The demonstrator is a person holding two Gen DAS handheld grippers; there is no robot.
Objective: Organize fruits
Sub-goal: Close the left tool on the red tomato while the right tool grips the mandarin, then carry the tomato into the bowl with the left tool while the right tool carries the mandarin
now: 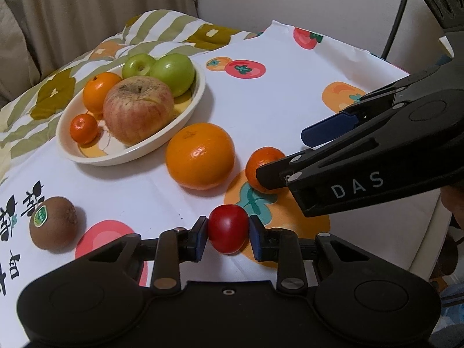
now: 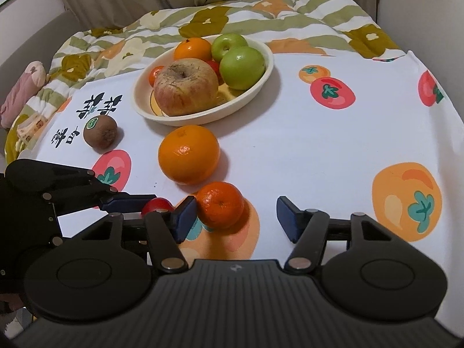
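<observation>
Table w/ white fruit-print cloth carries everything; striped floral quilt bunched along its far edge, curtain behind.

Cream plate sits far-left in left wrist view, holding a big blotchy red-yellow apple at front, two green apples touching each other at the back, an orange on the left & a small mandarin at the near-left rim. Right wrist view shows sth. red tucked behind the big apple – can't tell what.

Loose on the cloth: large orange just in front of the plate, apart from it; kiwi w/ green sticker to its left, beside black printed characters; small tangerine nearer the cameras; small red fruit, smallest of the lot, just left of the tangerine.

Left gripper: fingers closed in on the red fruit, both blue pads touching its sides – fruit sits low over the cloth, can't tell if lifted.

Right gripper: fingers spread wide, holding nothing. Tangerine lies betw. them, touching or nearly touching the left pad, well clear of the right one.
</observation>
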